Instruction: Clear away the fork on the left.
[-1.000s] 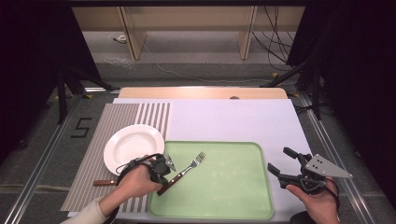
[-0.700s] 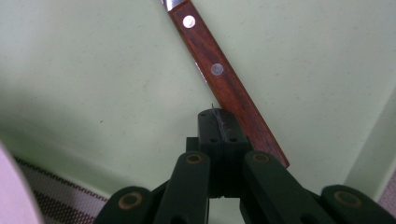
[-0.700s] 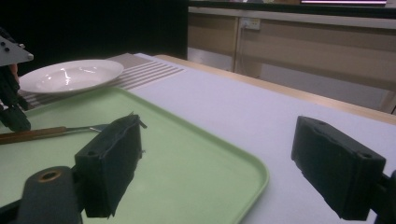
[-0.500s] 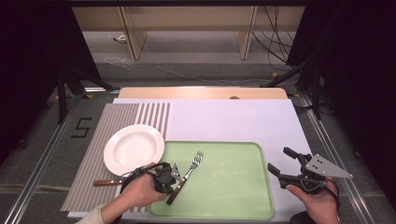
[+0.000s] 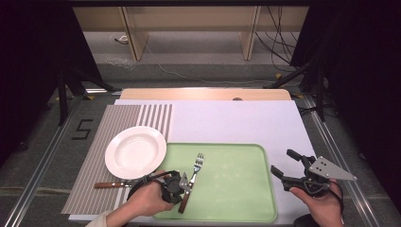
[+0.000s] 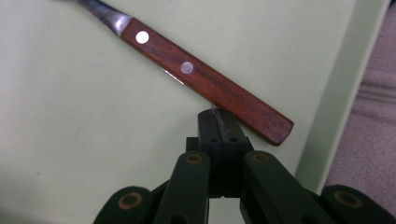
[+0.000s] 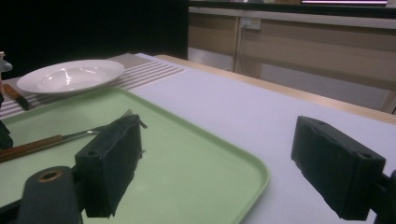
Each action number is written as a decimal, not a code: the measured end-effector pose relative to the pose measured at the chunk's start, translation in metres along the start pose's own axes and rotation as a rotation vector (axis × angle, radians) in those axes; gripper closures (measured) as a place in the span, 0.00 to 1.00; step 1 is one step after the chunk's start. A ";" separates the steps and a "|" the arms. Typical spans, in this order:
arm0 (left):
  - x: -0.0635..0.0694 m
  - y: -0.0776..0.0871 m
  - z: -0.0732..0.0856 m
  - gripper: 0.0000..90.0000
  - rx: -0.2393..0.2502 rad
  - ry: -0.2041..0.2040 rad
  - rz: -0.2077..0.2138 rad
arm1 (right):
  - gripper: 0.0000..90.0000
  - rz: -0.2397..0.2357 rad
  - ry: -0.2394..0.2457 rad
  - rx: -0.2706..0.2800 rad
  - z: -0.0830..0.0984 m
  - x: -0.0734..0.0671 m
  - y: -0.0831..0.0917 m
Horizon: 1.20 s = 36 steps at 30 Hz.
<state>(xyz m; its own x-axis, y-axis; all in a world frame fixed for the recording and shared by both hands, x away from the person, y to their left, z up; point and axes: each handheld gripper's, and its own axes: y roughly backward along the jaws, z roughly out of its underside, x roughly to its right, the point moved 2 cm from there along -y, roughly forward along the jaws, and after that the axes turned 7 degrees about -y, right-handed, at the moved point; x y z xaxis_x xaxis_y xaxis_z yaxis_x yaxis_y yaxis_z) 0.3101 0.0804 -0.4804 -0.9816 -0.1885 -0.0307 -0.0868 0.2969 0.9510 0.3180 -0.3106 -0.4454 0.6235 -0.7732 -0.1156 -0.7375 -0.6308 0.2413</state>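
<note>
desk (image 5: 236, 118): white sheet over a wooden top, with a striped mat (image 5: 113, 142) on its left part.

tray (image 5: 236, 189): pale green, shallow rim, on the near middle of the desk, its left edge beside the mat.

plate (image 5: 135, 152): white, round, on the mat, its right rim just at the tray's left edge.

fork (image 5: 191, 177): steel tines, brown wooden handle with two rivets, lying flat in the tray's left part, tines pointing away from the person, handle end near the tray's near left corner.

knife (image 5: 109, 185): brown handle, lying on the mat just near of the plate; its blade end is hidden by the left hand.

left claw (image 5: 178, 185): held in the left hand over the tray's near left corner. in the left gripper view its jaws are closed together, tips just at the fork handle; nothing lies between them.

right claw (image 5: 283, 164): held in the right hand (image 5: 321, 203) over the desk, just right of the tray. jaws spread wide and empty, pointing left toward the tray.
</note>
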 end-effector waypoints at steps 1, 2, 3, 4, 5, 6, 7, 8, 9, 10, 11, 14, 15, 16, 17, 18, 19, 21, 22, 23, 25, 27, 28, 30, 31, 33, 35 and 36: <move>0.001 0.000 -0.001 1.00 0.001 -0.006 0.001 | 0.19 0.000 0.000 -0.001 0.000 0.000 0.000; 0.001 0.000 -0.001 1.00 0.001 -0.006 0.001 | 0.19 0.000 0.001 -0.002 0.000 0.000 0.000; 0.003 -0.001 -0.004 1.00 0.003 -0.013 0.003 | 0.19 0.000 0.000 -0.002 0.000 0.000 0.000; 0.003 -0.001 -0.004 1.00 0.003 -0.013 0.003 | 0.19 0.000 0.000 -0.002 0.000 0.000 0.000; 0.004 -0.001 -0.005 1.00 0.003 -0.017 0.004 | 0.19 0.000 0.000 -0.002 0.000 0.000 0.000; 0.004 -0.002 -0.006 1.00 0.005 -0.021 0.006 | 0.19 -0.001 0.000 -0.002 0.000 0.000 0.000; 0.006 -0.002 -0.008 1.00 0.011 -0.025 0.008 | 0.19 -0.001 0.000 -0.003 0.000 0.000 0.000; 0.006 -0.003 -0.009 1.00 0.011 -0.029 0.011 | 0.19 -0.001 0.000 -0.003 0.000 0.000 0.000; 0.006 -0.003 -0.009 1.00 0.011 -0.029 0.011 | 0.19 -0.001 0.000 -0.003 0.000 0.000 0.000; 0.008 -0.004 -0.011 0.99 0.016 -0.031 0.014 | 0.19 -0.001 0.000 -0.002 0.000 0.000 0.000; 0.008 -0.004 -0.012 1.00 0.017 -0.033 0.013 | 0.19 -0.001 0.000 -0.003 0.000 0.000 0.000; 0.009 -0.004 -0.014 0.99 0.022 -0.035 0.018 | 0.19 -0.001 0.000 -0.003 0.000 0.000 0.000; 0.010 -0.005 -0.015 0.99 0.024 -0.037 0.018 | 0.19 -0.002 -0.001 -0.001 0.000 0.000 0.000; 0.011 -0.005 -0.016 0.99 0.025 -0.036 0.021 | 0.19 -0.001 -0.001 -0.001 0.000 0.000 0.000; 0.011 -0.005 -0.017 0.99 0.026 -0.039 0.021 | 0.19 -0.004 -0.001 0.000 0.000 0.000 -0.001; 0.011 -0.006 -0.018 0.99 0.026 -0.041 0.023 | 0.19 -0.004 0.000 0.000 0.000 0.000 -0.001; 0.011 -0.006 -0.019 0.99 0.032 -0.038 0.022 | 0.19 -0.004 0.000 0.000 0.000 0.000 -0.001; 0.012 -0.006 -0.020 0.99 0.035 -0.040 0.024 | 0.19 -0.004 -0.001 0.001 0.000 0.000 -0.001; 0.012 -0.007 -0.021 0.99 0.036 -0.040 0.027 | 0.19 -0.004 -0.001 0.000 0.000 0.000 -0.001; 0.013 -0.007 -0.022 0.99 0.039 -0.040 0.027 | 0.19 -0.004 -0.001 0.000 0.000 0.000 -0.001; 0.014 -0.009 -0.026 0.99 0.051 -0.044 0.031 | 0.19 -0.004 -0.001 0.000 0.000 0.000 -0.001; 0.014 -0.009 -0.028 0.99 0.057 -0.044 0.029 | 0.19 -0.004 -0.001 -0.002 0.000 0.000 0.000; 0.014 -0.009 -0.028 0.98 0.057 -0.044 0.029 | 0.19 -0.004 -0.001 -0.002 0.000 0.000 0.000; 0.014 -0.010 -0.028 0.98 0.066 -0.045 0.029 | 0.19 -0.002 0.000 -0.002 0.000 0.000 0.000; 0.014 -0.010 -0.027 0.97 0.071 -0.042 0.030 | 0.19 -0.002 0.000 -0.002 0.000 0.000 0.000; 0.012 -0.008 -0.025 0.94 0.087 -0.047 0.022 | 0.19 -0.003 0.000 -0.001 0.000 0.000 0.000; 0.010 -0.004 -0.020 0.89 0.133 -0.050 0.011 | 0.19 -0.002 0.001 0.000 0.000 0.000 0.000; 0.006 0.003 -0.015 0.85 0.213 -0.061 -0.030 | 0.19 -0.004 0.000 0.001 0.000 0.000 0.000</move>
<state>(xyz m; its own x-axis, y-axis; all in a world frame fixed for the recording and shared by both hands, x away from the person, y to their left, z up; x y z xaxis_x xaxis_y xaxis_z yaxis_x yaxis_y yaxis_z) 0.3068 0.0666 -0.4731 -0.9859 -0.1456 -0.0825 -0.1437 0.4843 0.8630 0.3179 -0.3109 -0.4455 0.6266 -0.7705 -0.1170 -0.7352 -0.6342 0.2394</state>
